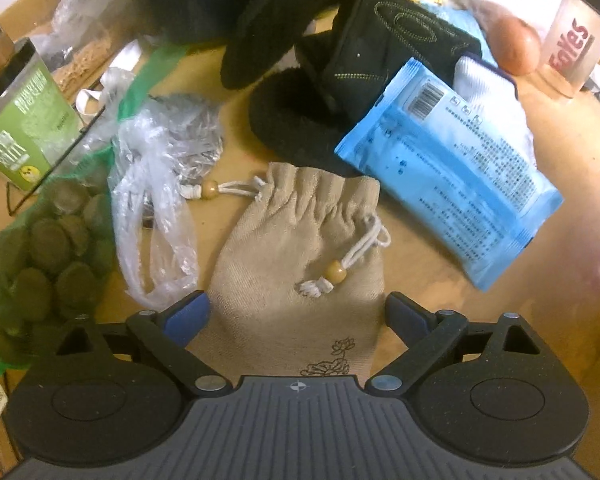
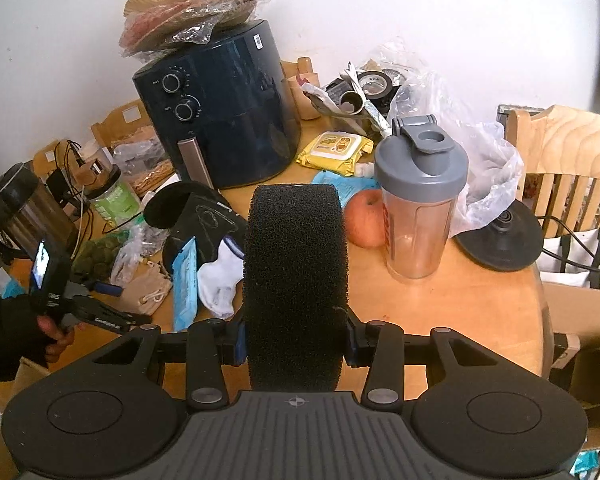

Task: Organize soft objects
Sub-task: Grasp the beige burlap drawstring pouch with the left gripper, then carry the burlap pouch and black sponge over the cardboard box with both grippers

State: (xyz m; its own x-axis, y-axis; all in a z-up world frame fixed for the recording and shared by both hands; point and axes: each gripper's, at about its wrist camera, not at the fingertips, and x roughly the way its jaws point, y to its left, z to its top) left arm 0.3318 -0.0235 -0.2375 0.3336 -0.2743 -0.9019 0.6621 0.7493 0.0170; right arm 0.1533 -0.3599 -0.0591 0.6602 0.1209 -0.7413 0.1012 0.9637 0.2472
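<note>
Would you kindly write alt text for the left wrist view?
The open left gripper straddles a beige drawstring pouch on a wooden table. Behind it lie a blue packet, black slippers and plastic bags.

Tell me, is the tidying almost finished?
Not yet; nothing looks sorted so far. The right tool is squeezing a black sponge. The left tool hangs open around the beige pouch, not gripping. The black slippers, white sock and blue wipes pack lie jumbled on the table.
</note>
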